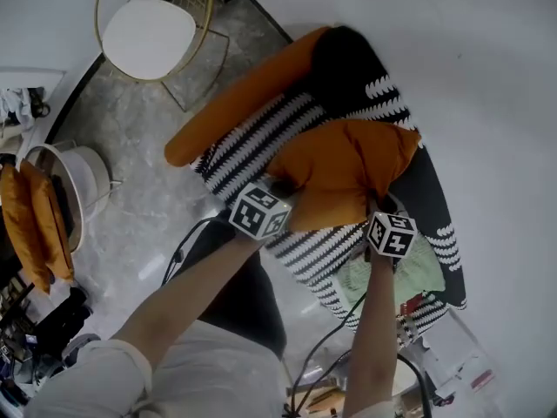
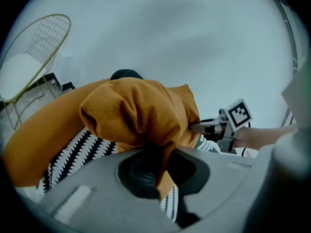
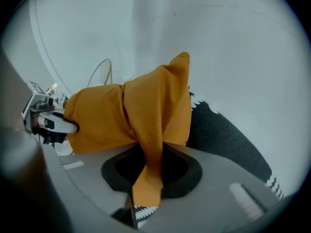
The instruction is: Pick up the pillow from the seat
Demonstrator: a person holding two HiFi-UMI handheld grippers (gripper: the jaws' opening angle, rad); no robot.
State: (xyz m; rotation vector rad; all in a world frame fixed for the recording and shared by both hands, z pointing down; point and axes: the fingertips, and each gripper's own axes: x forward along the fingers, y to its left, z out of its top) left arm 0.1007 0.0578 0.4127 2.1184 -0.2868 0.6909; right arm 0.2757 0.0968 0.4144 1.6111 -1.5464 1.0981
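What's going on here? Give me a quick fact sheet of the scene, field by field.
Setting: striped seat with an orange bolster along it; gold wire chair nearby
Object handled: orange pillow, bunched up
Left gripper: shut on the pillow's fabric
Right gripper: shut on the pillow's fabric
Pillow clear of the seat: cannot tell
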